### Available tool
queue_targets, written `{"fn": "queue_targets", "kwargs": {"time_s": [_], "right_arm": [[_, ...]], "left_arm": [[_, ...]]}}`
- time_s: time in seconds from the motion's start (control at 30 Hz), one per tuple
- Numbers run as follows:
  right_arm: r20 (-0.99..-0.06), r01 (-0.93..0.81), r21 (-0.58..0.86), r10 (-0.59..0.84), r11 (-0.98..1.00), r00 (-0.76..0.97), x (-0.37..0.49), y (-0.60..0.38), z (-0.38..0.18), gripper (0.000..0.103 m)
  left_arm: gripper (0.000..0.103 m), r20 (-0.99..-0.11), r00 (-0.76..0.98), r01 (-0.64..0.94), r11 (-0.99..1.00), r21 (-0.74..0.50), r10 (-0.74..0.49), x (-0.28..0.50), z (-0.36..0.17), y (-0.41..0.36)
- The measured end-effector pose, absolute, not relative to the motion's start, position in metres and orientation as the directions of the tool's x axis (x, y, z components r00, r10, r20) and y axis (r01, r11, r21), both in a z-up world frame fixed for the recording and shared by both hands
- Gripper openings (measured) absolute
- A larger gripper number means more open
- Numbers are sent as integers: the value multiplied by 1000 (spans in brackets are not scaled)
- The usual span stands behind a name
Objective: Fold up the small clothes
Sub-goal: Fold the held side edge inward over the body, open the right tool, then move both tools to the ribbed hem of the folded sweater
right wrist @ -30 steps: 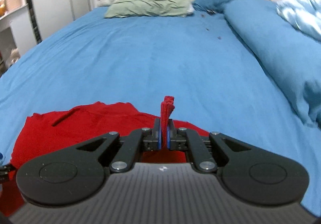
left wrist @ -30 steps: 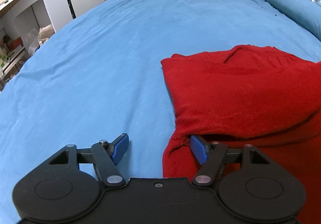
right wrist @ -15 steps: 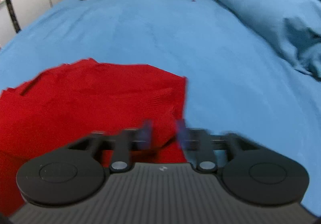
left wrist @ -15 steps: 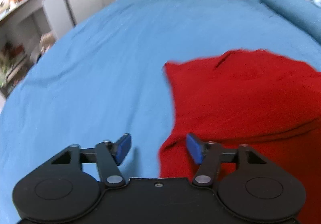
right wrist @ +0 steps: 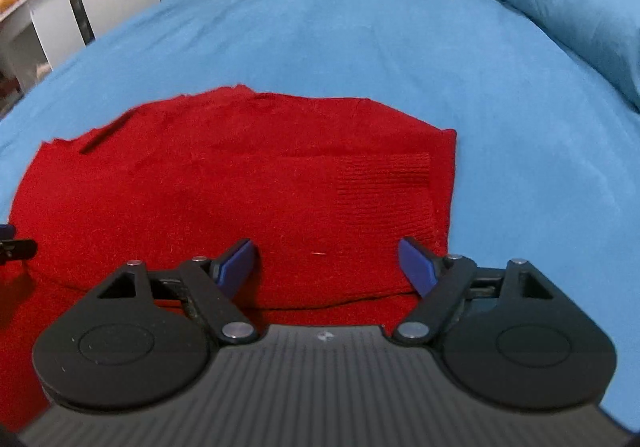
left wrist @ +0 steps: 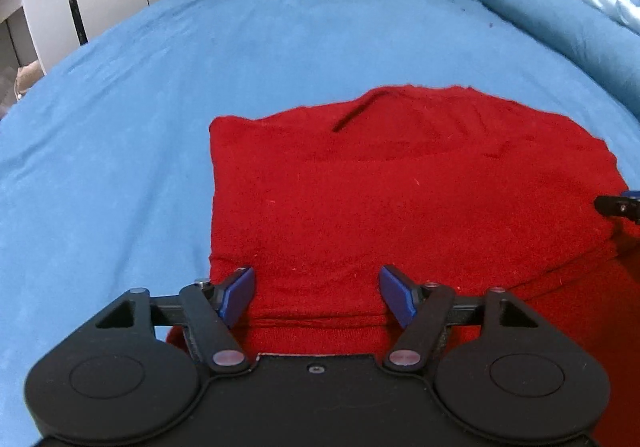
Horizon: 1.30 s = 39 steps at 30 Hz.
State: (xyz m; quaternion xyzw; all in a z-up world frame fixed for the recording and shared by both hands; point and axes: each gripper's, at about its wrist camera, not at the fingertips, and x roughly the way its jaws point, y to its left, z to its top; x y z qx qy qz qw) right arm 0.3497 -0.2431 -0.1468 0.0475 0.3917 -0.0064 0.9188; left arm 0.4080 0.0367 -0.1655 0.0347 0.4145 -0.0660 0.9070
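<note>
Spreading across the lower centre of both wrist views, the red knit garment [left wrist: 400,187] lies flat on the blue bedsheet [left wrist: 160,87], its long axis running left to right across each frame. You see it partly folded: a layer lies over the body, its near edge forming a crease line just ahead of both tools. In the right wrist view a ribbed cuff [right wrist: 384,191] sits at the right of centre, close to the garment's right edge.

Your left gripper [left wrist: 316,297] hangs over the near left corner, fingers spread wide, nothing between them. Your right gripper [right wrist: 328,261] is likewise spread and empty over the near right part, its right finger [right wrist: 416,263] near the cloth's right border.

Each tool is nearest its own corner, so the coming fold probably turns on that near edge, which lies directly ahead of both, just beneath the fingertips.
</note>
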Motion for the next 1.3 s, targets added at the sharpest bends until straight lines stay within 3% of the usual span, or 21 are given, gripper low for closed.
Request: {"fn": "queue_targets", "kwargs": {"time_s": [0.27,0.5,0.53,0.63,0.8,1.07,1.3], "right_arm": [[-689,2,66,44,998,723,342,-237,-139,98],[-593,-17,115,82,993,801,294,-242,-71,98],[-576,-22,105,78,994,814,282,-240,-58,98],[-534,-26,82,66,996,843,239,-231,-12,99],[-520,-12,54,38,998,853,159,-217,46,103],[-603,-35,34,48,999,797,49,-206,65,103],[-712,12,42,22,999,701,-7,-199,-8,103]], "left_arm": [[76,-726,685,113,994,17,-65,402,-161,32],[76,-628,776,80,997,0,-62,358,-97,36],[78,-609,790,85,996,-8,-72,344,-80,37],[96,-570,817,95,995,-17,-87,302,-41,40],[101,-539,835,108,994,-28,-106,226,3,41],[103,-549,826,114,992,-61,-128,143,23,63],[100,-653,751,26,992,-122,-100,106,-42,98]]}}
